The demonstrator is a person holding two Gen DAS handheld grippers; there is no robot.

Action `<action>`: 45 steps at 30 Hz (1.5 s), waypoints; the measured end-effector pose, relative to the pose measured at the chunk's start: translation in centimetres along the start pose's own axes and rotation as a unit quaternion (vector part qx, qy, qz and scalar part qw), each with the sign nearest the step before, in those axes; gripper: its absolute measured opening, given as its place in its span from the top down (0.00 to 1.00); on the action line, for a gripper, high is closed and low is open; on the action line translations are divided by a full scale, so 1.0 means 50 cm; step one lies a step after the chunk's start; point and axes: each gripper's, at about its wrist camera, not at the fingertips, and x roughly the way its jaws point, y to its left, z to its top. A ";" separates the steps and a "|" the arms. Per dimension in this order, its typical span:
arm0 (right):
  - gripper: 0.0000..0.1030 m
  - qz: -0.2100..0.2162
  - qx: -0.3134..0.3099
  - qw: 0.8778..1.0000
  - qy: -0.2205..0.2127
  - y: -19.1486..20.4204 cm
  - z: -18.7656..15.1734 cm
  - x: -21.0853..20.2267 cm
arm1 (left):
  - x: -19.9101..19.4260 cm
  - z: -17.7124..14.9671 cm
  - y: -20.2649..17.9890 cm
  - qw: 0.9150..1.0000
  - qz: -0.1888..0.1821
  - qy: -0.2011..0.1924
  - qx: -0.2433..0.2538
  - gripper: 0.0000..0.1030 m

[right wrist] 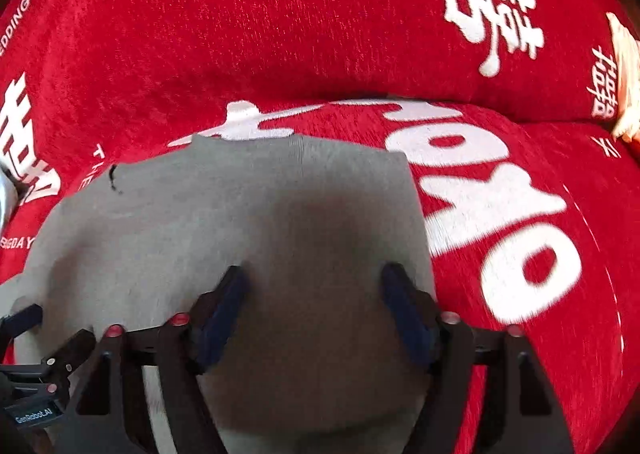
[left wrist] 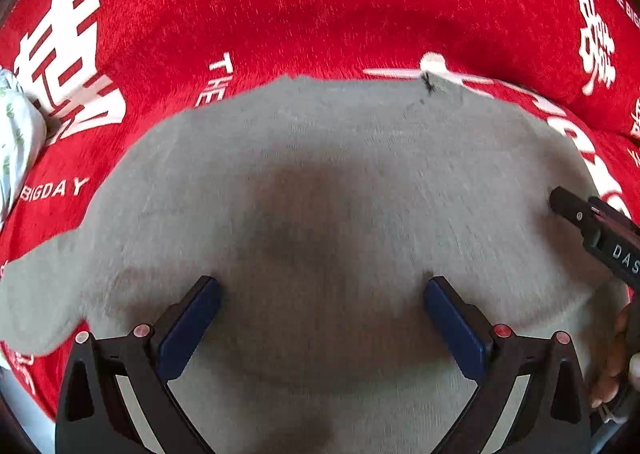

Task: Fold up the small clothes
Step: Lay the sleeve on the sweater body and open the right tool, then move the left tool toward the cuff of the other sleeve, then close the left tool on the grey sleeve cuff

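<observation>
A small grey garment (left wrist: 320, 173) lies flat on a red blanket (left wrist: 280, 13); it also shows in the right wrist view (right wrist: 240, 205). A sleeve-like flap sticks out at its left (left wrist: 36, 302). A small black thread mark sits near its far edge (left wrist: 428, 83). My left gripper (left wrist: 322, 294) is open, jaws wide apart, just above the garment's near part. My right gripper (right wrist: 314, 282) is open above the garment's right side, near its right edge. The right gripper's finger also shows at the right of the left wrist view (left wrist: 576, 209).
The red blanket (right wrist: 280, 33) carries white characters and lettering and rises in a fold behind the garment. A pale floral cloth (left wrist: 16, 133) lies at the far left. A cream fringed cloth (right wrist: 624, 77) lies at the far right.
</observation>
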 end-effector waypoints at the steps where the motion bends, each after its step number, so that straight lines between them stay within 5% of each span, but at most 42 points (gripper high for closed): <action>1: 0.21 -0.009 -0.010 1.000 0.005 0.002 0.007 0.011 | 0.003 0.006 0.004 1.000 -0.001 0.003 -0.005 0.00; 4: 0.21 -0.021 -0.025 0.999 0.014 0.003 0.014 -0.006 | -0.016 0.012 0.022 1.000 0.000 0.010 -0.028 0.00; 7: 0.21 0.026 -0.008 0.999 -0.020 -0.001 -0.011 -0.055 | -0.041 -0.002 0.015 1.000 -0.007 -0.012 -0.023 0.00; 10: 0.21 0.045 -0.020 0.999 -0.003 0.023 -0.050 -0.059 | -0.024 -0.031 0.006 1.000 0.025 -0.003 -0.005 0.00; 15: 0.21 -0.002 -0.073 0.997 -0.022 0.063 -0.110 -0.076 | -0.041 -0.058 0.027 1.000 0.018 -0.013 -0.020 0.00; 19: 0.20 0.018 -0.067 0.997 -0.028 0.076 -0.136 -0.109 | -0.061 -0.081 0.039 0.999 0.010 -0.024 -0.038 0.00; 24: 0.19 -0.006 -0.068 0.997 -0.026 0.094 -0.159 -0.124 | -0.057 -0.118 0.054 0.999 0.013 -0.016 -0.036 0.00; 31: 0.19 0.039 -0.073 0.996 -0.039 0.140 -0.203 -0.145 | -0.099 -0.170 0.186 0.992 0.029 -0.034 -0.117 0.00; 37: 0.17 0.013 -0.114 0.992 -0.053 0.186 -0.224 -0.141 | -0.114 -0.220 0.414 0.959 0.093 -0.036 -0.266 0.00; 45: 0.17 0.031 -0.126 0.991 -0.044 0.223 -0.224 -0.142 | -0.114 -0.312 0.760 0.867 0.150 -0.026 -0.475 0.01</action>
